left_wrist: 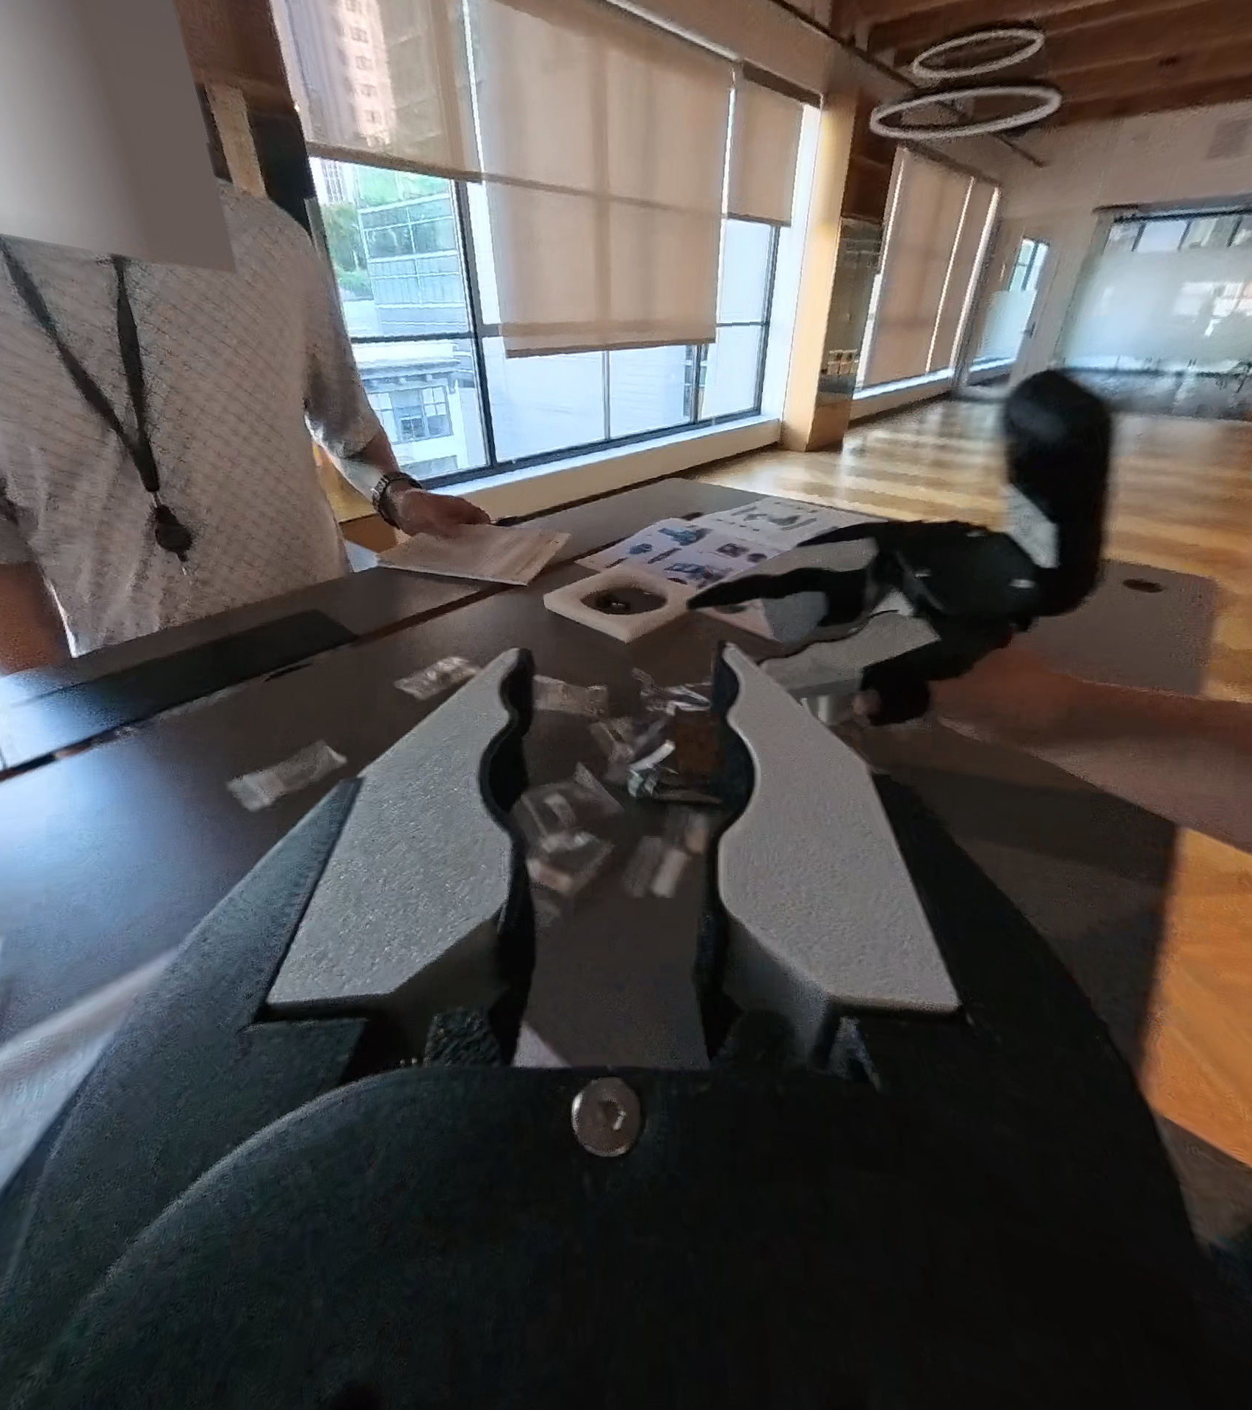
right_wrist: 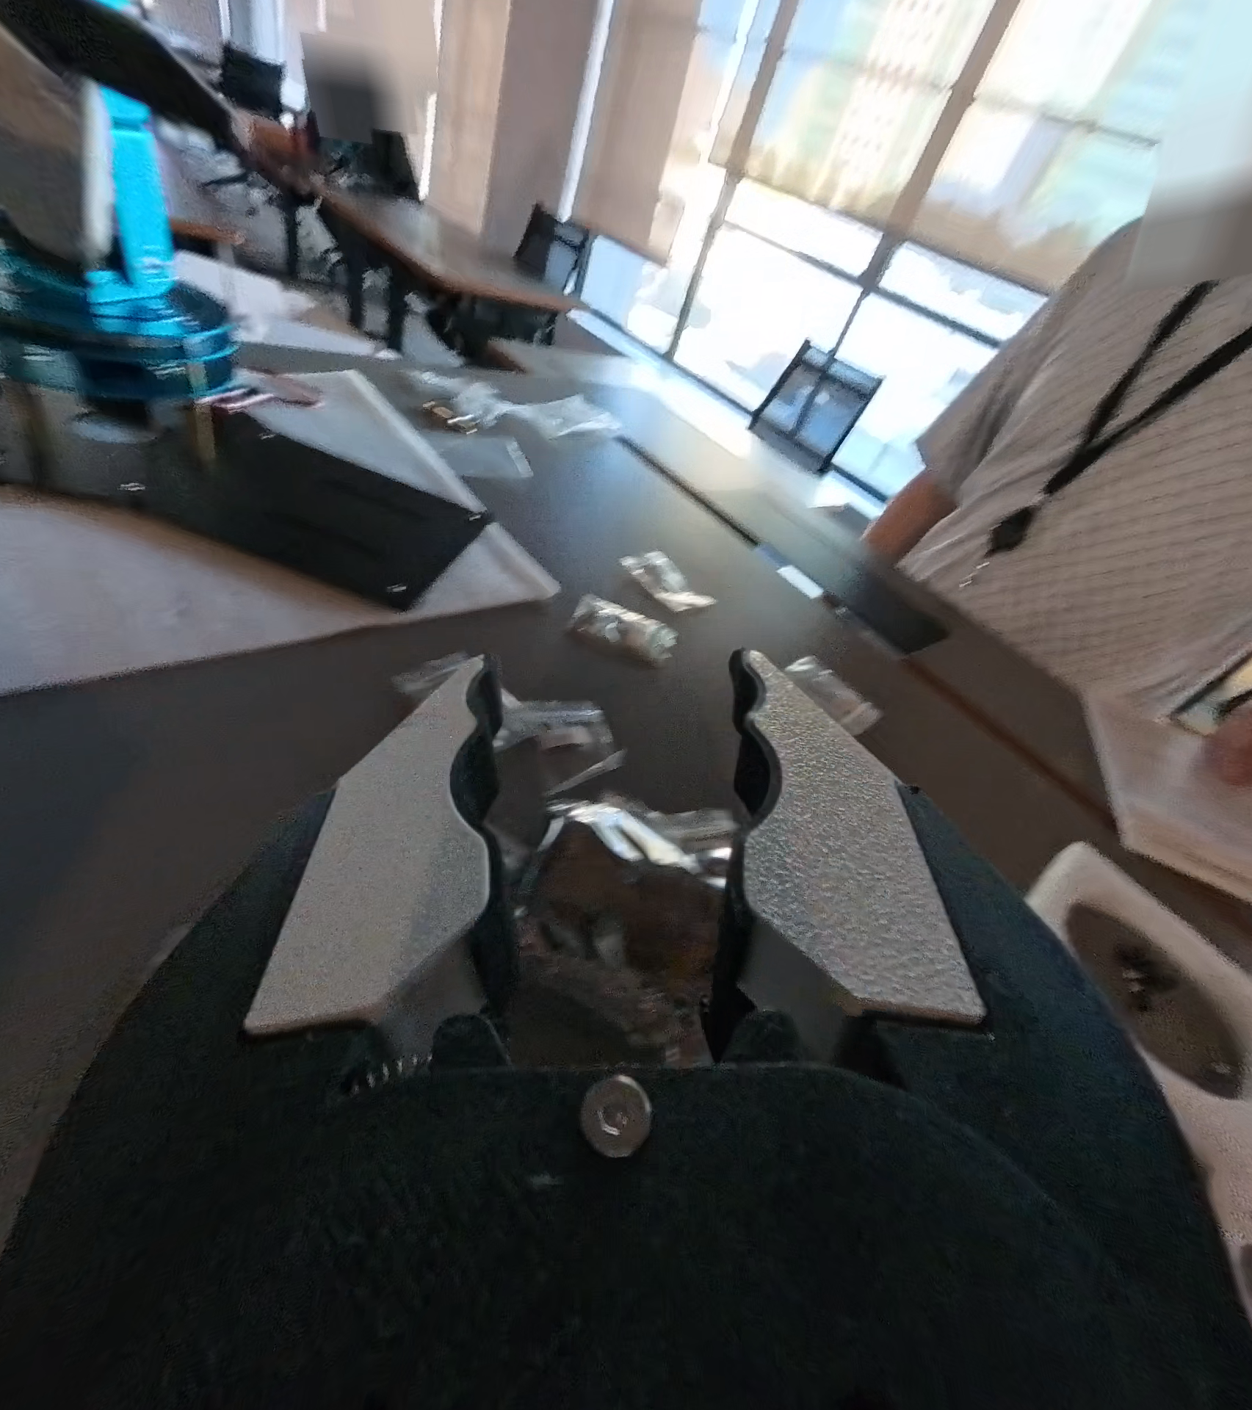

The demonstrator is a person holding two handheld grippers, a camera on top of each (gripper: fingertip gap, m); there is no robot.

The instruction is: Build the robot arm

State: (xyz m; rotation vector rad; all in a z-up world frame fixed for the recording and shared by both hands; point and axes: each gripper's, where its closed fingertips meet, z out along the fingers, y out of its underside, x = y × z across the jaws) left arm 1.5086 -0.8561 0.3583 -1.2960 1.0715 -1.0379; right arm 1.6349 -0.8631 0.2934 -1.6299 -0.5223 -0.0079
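- Dark table [left_wrist: 149,801] — broad and flat; it bears everything below and fills the lower half of both views.
- Person in a pale patterned shirt [left_wrist: 149,397], standing at the far edge with a lanyard on and one hand resting on a paper sheet [left_wrist: 478,553], within easy reach of the parts.
- Black box [right_wrist: 333,496] on a pale mat, with a blue device [right_wrist: 127,305] above it, set off to one side of the scatter.
- Right gripper [right_wrist: 611,671] — jaws moderately wide, gripping nothing; a crumpled silver bag [right_wrist: 630,854] lies on the table between and below the fingers.
- Left gripper [left_wrist: 622,664] — jaws likewise apart and empty, hovering over the same heap.
- White tray [left_wrist: 615,603] with round wells, just beyond the heap; blurred, contents unclear.
- Small clear bags [left_wrist: 287,770], strewn loose around the silver bag, apart enough to be picked singly.
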